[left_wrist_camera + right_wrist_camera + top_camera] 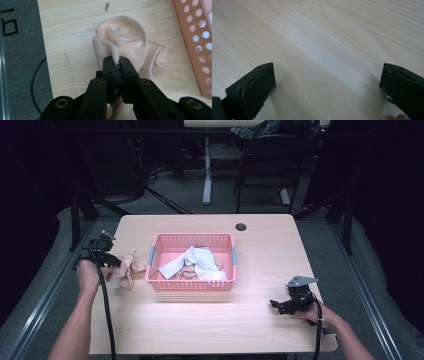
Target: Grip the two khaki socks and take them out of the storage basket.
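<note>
A soft, peach-coloured knit sock (130, 42) lies crumpled on the pale wood-grain table (250, 320), just left of the pink perforated plastic basket (192, 285). The left gripper (117, 65) has its black jaws pressed together on a raised fold of the sock, pinching the fabric. In the left gripper view the sock bulges into a rounded dome with an open cuff at the right; its long axis is hard to tell in this bunched state. White and beige cloths (192, 262) are heaped in the basket. The right gripper (276, 304) rests near the table's front right, jaws spread wide over bare wood.
</note>
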Demonstrator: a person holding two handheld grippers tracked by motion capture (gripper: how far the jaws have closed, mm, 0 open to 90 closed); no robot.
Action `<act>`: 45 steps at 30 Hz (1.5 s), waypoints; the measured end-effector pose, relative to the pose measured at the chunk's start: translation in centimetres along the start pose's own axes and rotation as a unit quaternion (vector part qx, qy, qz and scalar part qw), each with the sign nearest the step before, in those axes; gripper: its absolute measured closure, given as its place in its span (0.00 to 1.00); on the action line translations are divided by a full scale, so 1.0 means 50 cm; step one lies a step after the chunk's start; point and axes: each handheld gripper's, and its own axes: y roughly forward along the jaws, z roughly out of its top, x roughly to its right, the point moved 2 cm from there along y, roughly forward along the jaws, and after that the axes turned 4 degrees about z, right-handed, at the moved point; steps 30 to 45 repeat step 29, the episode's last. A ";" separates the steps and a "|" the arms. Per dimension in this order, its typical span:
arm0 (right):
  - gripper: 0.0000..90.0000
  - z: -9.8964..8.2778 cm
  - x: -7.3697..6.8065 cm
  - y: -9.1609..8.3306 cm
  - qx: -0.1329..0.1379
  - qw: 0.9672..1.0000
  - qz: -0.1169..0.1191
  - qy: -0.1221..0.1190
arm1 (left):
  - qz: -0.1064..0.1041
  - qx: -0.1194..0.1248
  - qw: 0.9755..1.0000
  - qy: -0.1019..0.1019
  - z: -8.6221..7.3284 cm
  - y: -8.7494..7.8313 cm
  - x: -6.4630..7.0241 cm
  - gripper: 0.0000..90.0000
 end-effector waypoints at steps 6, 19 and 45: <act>0.00 0.000 0.000 0.000 0.000 1.000 0.000 0.000 | 0.013 0.006 1.000 -0.001 -0.002 -0.002 0.002 0.65; 0.00 0.000 0.000 0.000 0.000 1.000 0.000 0.000 | 0.012 0.062 0.998 0.014 -0.066 -0.099 0.023 0.15; 0.00 0.000 0.000 0.000 0.001 1.000 0.000 0.001 | 0.002 0.073 0.997 0.003 -0.150 -0.104 0.030 0.01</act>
